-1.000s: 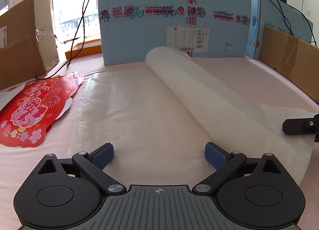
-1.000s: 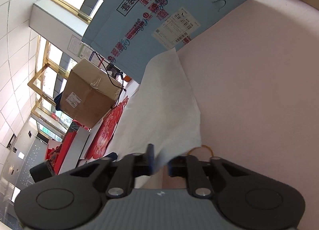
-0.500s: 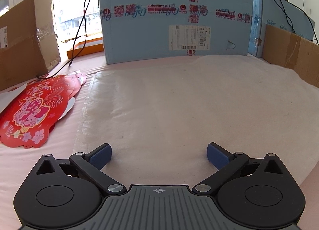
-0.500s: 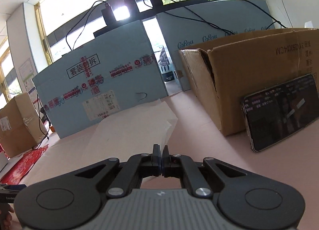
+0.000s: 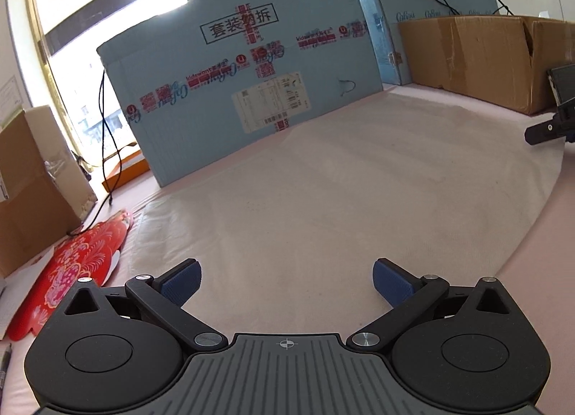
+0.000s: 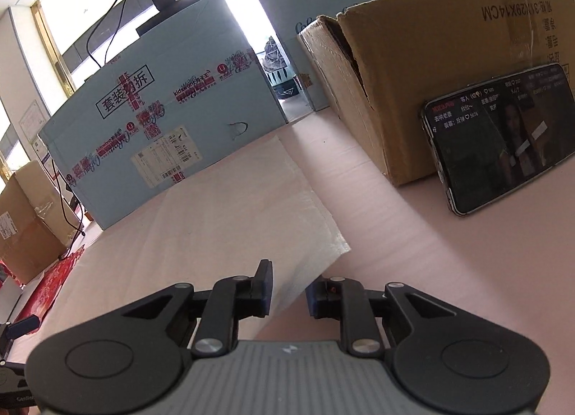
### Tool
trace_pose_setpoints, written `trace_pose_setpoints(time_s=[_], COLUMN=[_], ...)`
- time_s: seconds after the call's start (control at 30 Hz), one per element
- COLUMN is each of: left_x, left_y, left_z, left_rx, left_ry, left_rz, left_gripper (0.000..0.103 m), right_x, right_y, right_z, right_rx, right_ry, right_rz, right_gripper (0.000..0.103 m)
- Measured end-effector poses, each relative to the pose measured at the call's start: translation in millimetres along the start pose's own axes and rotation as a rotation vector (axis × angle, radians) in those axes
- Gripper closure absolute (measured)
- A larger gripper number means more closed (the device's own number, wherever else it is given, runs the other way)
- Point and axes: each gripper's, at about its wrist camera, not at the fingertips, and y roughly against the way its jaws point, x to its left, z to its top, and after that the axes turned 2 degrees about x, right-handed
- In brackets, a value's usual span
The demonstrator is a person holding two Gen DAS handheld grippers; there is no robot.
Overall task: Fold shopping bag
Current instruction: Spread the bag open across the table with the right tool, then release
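The white shopping bag [image 5: 341, 199] lies spread flat on the pink table [image 5: 539, 289]. My left gripper [image 5: 285, 282] is open wide just above the bag's near part, with nothing between its blue pads [image 5: 179, 282]. In the left wrist view my right gripper [image 5: 550, 127] shows at the far right edge, by the bag's right side. In the right wrist view the bag [image 6: 233, 228] stretches away to the left. My right gripper [image 6: 289, 293] has its jaws opening; the bag's near corner lies in the gap and the pads do not press on it.
A big blue carton [image 5: 244, 91] stands behind the bag. A brown box [image 6: 431, 73] with a phone [image 6: 503, 138] leaning on it is at the right. A red paper cutout [image 5: 72, 271], another brown box [image 5: 28, 192] and black cables [image 5: 107, 127] are at the left.
The bag's raised fold has been carried over to the right and laid flat. My right gripper, shut on the bag's edge before, has parted its jaws. My left gripper has shifted and rolled.
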Motion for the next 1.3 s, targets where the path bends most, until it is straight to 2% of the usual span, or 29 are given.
trace_pose_setpoints(time_s=[0.13, 0.27, 0.37, 0.43, 0.57, 0.77, 0.87, 0.93, 1.03, 1.13, 1.3], left_x=[20.4, 43.7, 63.1, 72.6, 89.4, 128.1, 139.0, 145.4, 150.1, 150.9, 151.3], left_y=[7.7, 7.3, 2.0, 0.6, 0.0, 21.4, 28.4, 31.5, 32.6, 32.0, 34.0], left_z=[-9.3, -24.4, -33.9, -37.9, -46.6, -82.6, -96.0, -104.0, -108.8, -108.3, -111.3], left_rx=[0.008, 0.043, 0.062, 0.077, 0.079, -0.116, -0.181, -0.232, -0.274, -0.28, -0.296], left_ry=[0.065, 0.147, 0.271, 0.349, 0.475, 0.818, 0.957, 1.026, 1.059, 1.062, 1.067], left_rz=[0.07, 0.138, 0.081, 0.084, 0.038, -0.066, -0.019, -0.025, -0.045, -0.054, -0.069], left_gripper=[0.0, 0.0, 0.0, 0.0, 0.0, 0.0, 0.0, 0.0, 0.0, 0.0, 0.0], right_x=[2.1, 12.4, 24.7, 35.1, 69.1, 143.6, 177.6, 194.2, 218.8, 240.8, 257.5], right_y=[-1.7, 2.8, 2.3, -1.5, -11.6, -17.4, -22.2, -28.0, -42.0, -56.8, -70.6], right_z=[3.1, 10.1, 17.7, 21.9, 27.0, 29.6, 25.8, 22.0, 11.6, -7.9, -26.8], right_rx=[-0.009, -0.062, -0.073, -0.059, -0.017, 0.023, 0.053, 0.085, 0.181, 0.268, 0.345], right_ry=[0.002, 0.015, 0.012, 0.006, 0.029, 0.195, 0.28, 0.32, 0.382, 0.458, 0.477], right_rz=[0.025, 0.096, 0.187, 0.249, 0.385, 0.572, 0.644, 0.677, 0.721, 0.736, 0.76], right_gripper=[0.096, 0.099, 0.099, 0.099, 0.099, 0.099, 0.099, 0.099, 0.099, 0.099, 0.099])
